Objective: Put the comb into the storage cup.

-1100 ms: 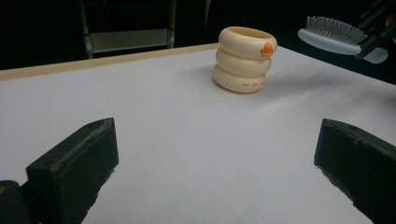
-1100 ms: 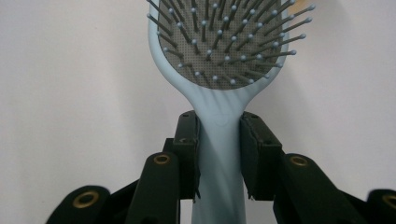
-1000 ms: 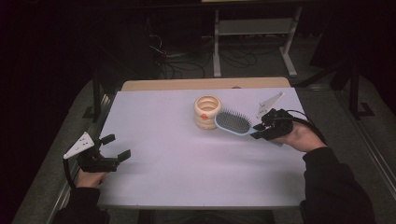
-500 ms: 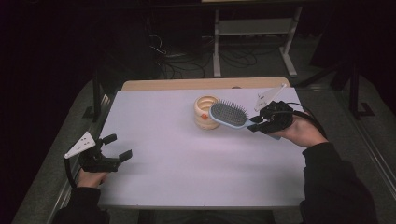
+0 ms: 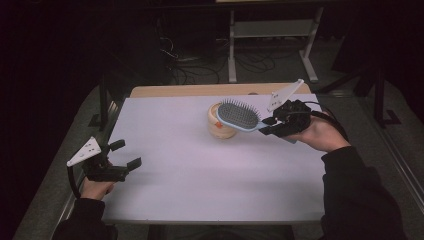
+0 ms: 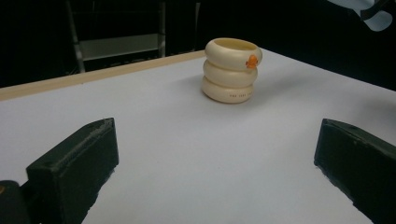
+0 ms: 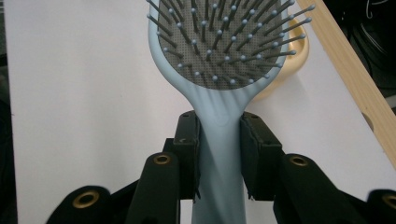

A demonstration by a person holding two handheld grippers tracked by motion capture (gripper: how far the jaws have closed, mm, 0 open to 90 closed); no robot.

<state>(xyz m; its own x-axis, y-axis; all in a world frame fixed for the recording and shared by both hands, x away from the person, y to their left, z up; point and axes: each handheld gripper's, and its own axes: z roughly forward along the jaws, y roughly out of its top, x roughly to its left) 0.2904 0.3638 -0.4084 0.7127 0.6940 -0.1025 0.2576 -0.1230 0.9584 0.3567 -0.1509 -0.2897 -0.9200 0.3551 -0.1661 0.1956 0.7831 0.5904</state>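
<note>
With my right tool (image 5: 274, 126) pinching the hairbrush (image 5: 240, 114) by its handle, brush head sits lifted over the ring cup (image 5: 220, 126) | left tool (image 5: 127, 155) spread, low over the surface (image 5: 200, 180), well apart

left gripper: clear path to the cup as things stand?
Probably yes. The left gripper is open, and bare table lies between its fingers and the cup. The brush in the right gripper hangs above the cup.
</note>
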